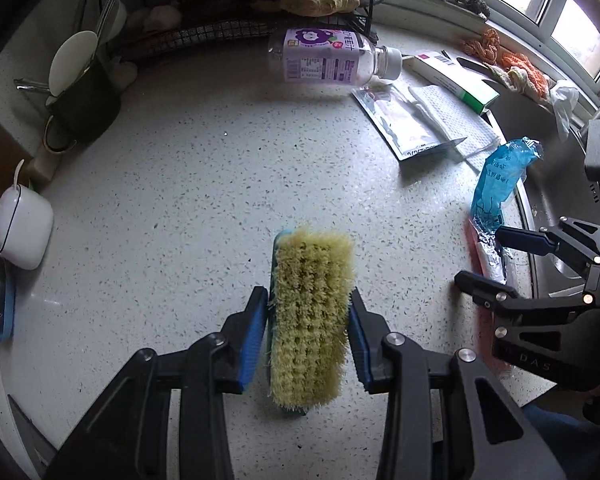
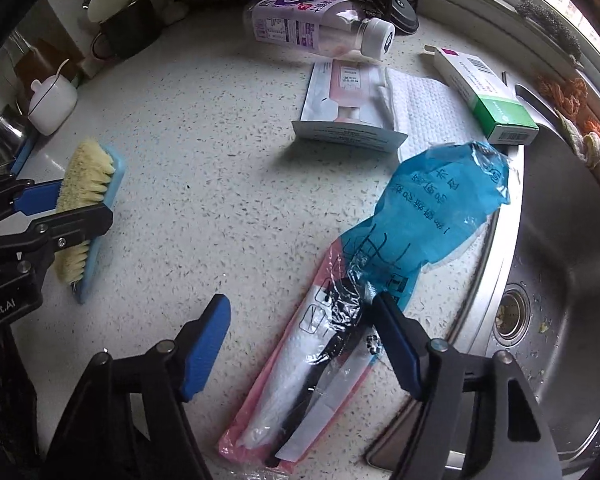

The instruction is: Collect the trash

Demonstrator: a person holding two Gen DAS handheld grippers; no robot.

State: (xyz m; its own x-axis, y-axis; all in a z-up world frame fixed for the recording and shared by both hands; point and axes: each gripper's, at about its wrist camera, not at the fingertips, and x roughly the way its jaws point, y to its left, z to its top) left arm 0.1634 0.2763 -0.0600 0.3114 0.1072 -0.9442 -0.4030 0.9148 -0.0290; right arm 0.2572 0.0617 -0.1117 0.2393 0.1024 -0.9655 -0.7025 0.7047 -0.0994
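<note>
Soft daylight from window upper right; mild shadows; strong fisheye bending, dark vignetted corners.

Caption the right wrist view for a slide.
Right gripper open over a pink-and-blue wrapper beside the sink; left gripper holds a scrub brush.

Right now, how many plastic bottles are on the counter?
1. A clear plastic bottle with a purple label and white cap lies on its side at the back of the counter, just in front of the wire rack. Others could be hidden behind the rack.

free: counter centre | blocked: bottle, wrappers sinkward
</note>
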